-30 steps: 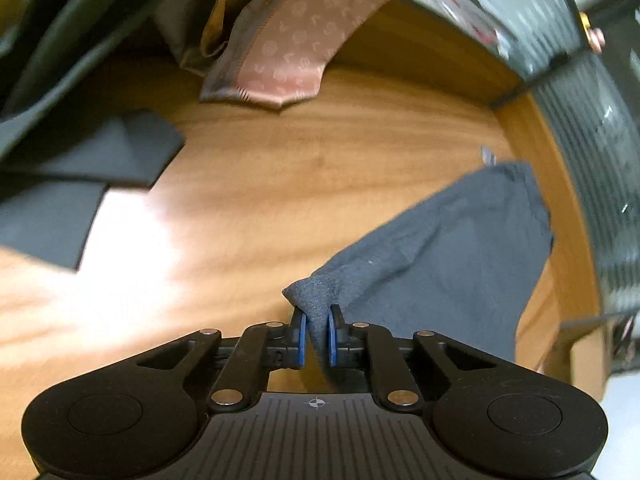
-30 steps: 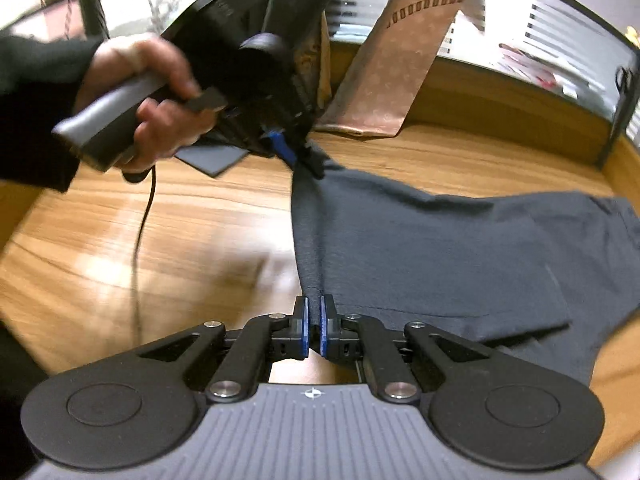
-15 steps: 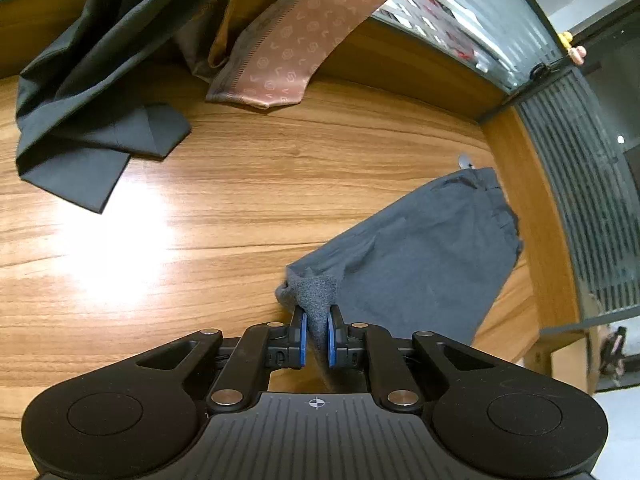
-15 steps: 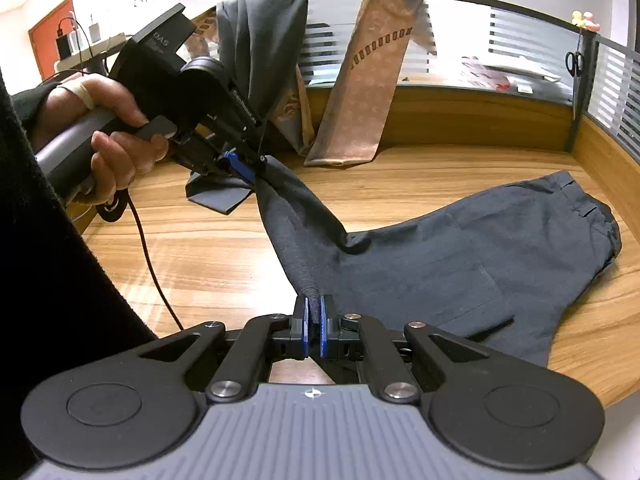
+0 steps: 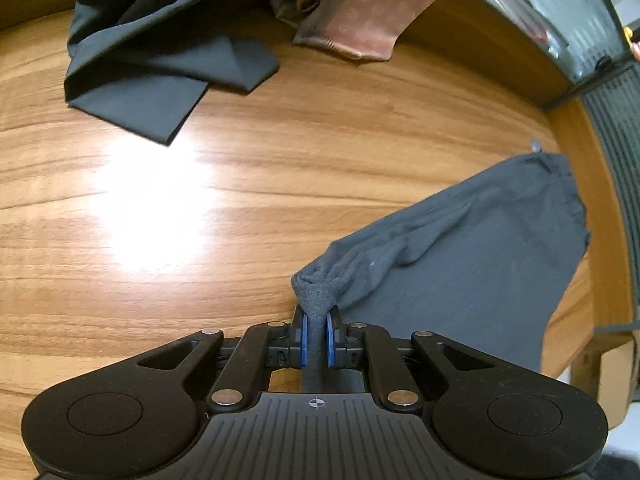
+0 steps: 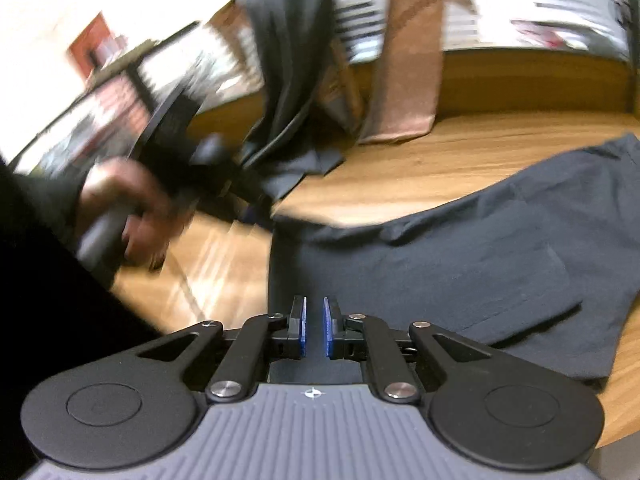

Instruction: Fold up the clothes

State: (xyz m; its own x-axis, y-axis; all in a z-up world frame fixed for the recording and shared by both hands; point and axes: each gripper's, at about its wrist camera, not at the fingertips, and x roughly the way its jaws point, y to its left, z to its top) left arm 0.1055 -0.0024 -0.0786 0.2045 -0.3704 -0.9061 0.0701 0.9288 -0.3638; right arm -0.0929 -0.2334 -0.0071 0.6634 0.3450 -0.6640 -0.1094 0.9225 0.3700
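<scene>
Shorts [image 6: 460,268], dark grey, lie mostly flat on my wooden table [image 5: 240,200], near its right edge. My left gripper [image 5: 316,338] is clamped on a bunched hem corner, and the cloth gathers into ridges running from that pinch toward the waistband. I judge this grip keeps the leg end lifted and taut so it can be laid or carried over. My right gripper [image 6: 314,332] stands narrowly parted above the near hem with nothing between its blue pads; whether it touches the cloth I cannot tell. The long axis runs from the hems beside me to the waistband at the far right, angled across the table. In the right view, a blurred hand [image 6: 120,216] holds the left gripper. Well apart at the back lie a darker garment [image 5: 160,68] and a hanging brown patterned cloth [image 5: 372,12].
</scene>
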